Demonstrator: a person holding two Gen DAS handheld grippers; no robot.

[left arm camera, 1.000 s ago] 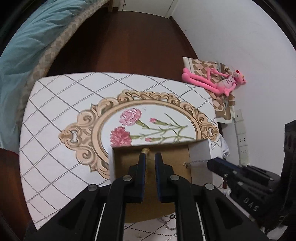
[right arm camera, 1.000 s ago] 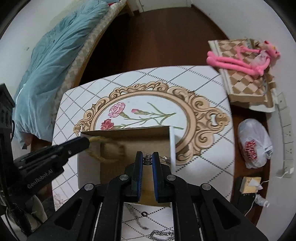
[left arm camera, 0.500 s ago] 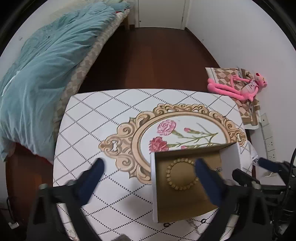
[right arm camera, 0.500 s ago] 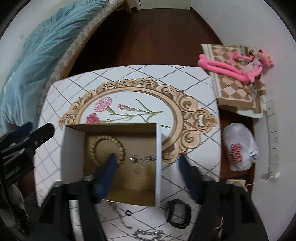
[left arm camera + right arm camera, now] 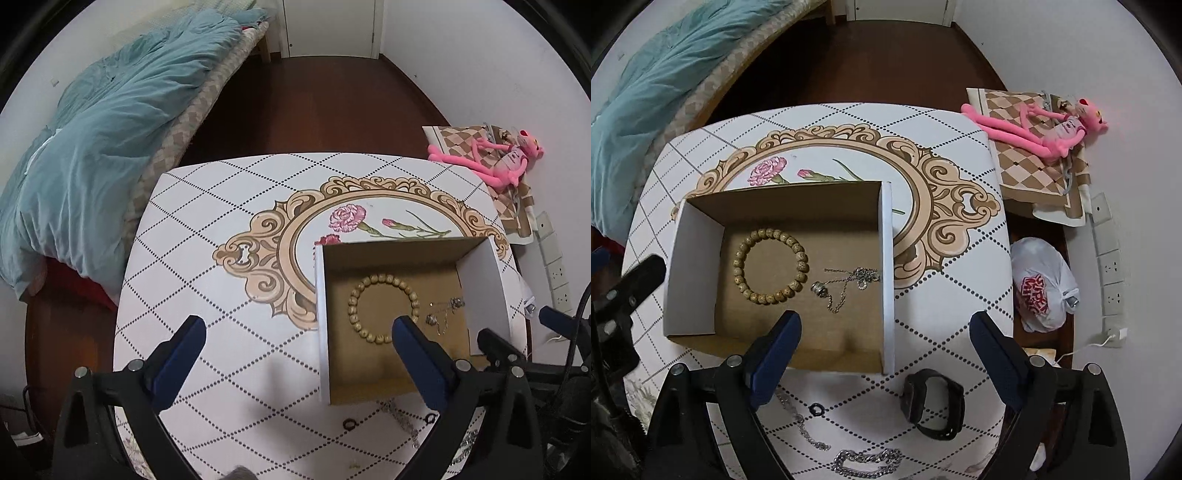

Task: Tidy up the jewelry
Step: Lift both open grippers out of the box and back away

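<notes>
My left gripper [image 5: 295, 334] hangs above the table with its blue-padded fingers [image 5: 184, 345] spread wide and nothing between them; its right finger overlaps the near left part of the cardboard box [image 5: 321, 314] in this view, while the left finger sits over bare tablecloth. My right gripper [image 5: 884, 330] is likewise wide apart and empty, straddling the near right corner of the box [image 5: 886, 258], one pad over the box floor and the other over the cloth to the right. Inside the box I see a wooden bead bracelet [image 5: 771, 266] lying flat on the left of the floor, and just beside it on the right a thin silver chain necklace [image 5: 849, 282] with a small metal pendant, loosely tangled against the right wall. Outside the box, on the near side of the table [image 5: 960, 295], lie a black wristband [image 5: 932, 402], a small black ring [image 5: 815, 408], a thin silver chain [image 5: 801, 424] and a heavier silver link chain [image 5: 866, 459] at the very edge of my view. The tablecloth has a diamond grid and an ornate oval frame with pink flowers. Beyond the table I can make out a bed with a teal duvet [image 5: 92, 147], a pink plush toy [image 5: 1041, 123] on a checked cushion, and a white plastic bag [image 5: 1043, 284] on the floor.
</notes>
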